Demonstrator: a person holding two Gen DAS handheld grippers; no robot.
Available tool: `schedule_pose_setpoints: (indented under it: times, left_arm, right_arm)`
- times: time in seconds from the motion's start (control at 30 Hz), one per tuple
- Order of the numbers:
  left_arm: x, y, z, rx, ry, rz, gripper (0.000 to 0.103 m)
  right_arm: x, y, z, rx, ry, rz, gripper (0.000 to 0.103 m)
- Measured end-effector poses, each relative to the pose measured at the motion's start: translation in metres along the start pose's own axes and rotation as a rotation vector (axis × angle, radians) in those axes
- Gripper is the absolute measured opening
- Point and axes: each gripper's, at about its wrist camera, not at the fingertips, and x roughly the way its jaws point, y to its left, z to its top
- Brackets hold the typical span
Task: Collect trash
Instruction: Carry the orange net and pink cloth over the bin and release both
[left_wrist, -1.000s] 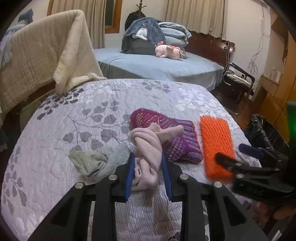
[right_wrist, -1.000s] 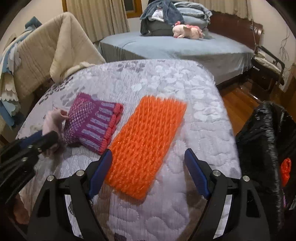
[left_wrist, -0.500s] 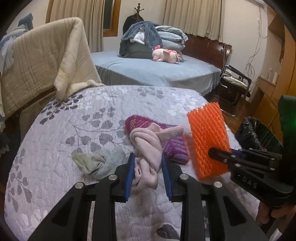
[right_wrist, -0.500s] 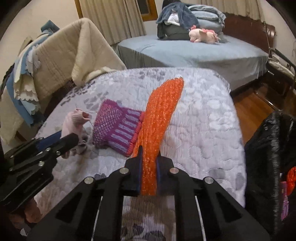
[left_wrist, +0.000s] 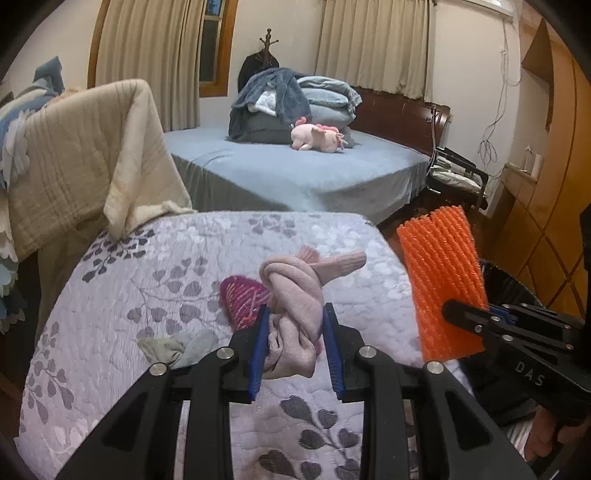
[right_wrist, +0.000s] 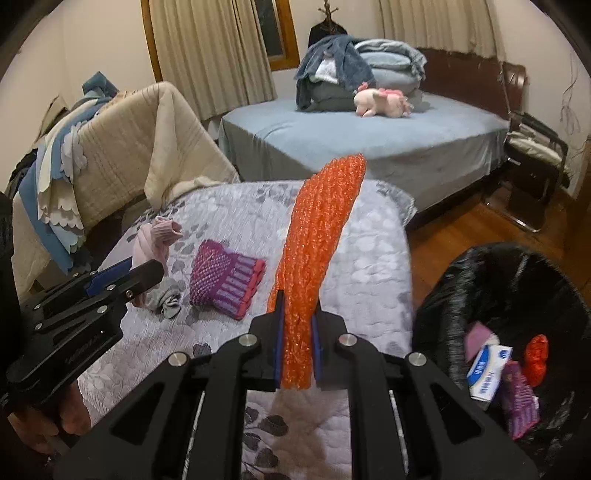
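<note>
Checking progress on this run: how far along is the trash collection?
Done: the black trash bag already holds several items. In hand: the left gripper is shut on the pink sock bundle, and the right gripper is shut on the orange foam net, both lifted off the quilt. Left: bagging these two, then the purple knit piece and grey sock.

The orange foam net (right_wrist: 317, 254) stands upright, lifted above the bed. The knotted pink sock (left_wrist: 295, 306) hangs at its nine o'clock. The black trash bag (right_wrist: 461, 291) waits at three o'clock.
</note>
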Motion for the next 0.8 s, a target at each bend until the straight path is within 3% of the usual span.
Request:
schedule_pose_setpoints:
  times: [0.37, 0.8]
  left_arm:
    - [-0.017, -0.048, 0.013, 0.059, -0.029, -0.04, 0.029]
    - [-0.013, -0.138, 0.025, 0.165, -0.053, -0.207, 0.029]
  right_arm:
    - [-0.049, -0.034, 0.005, 0.023, -0.067, -0.051, 0.011]
    - [-0.098, -0.116, -0.014, 0.11, -0.1, -0.217, 0.011]
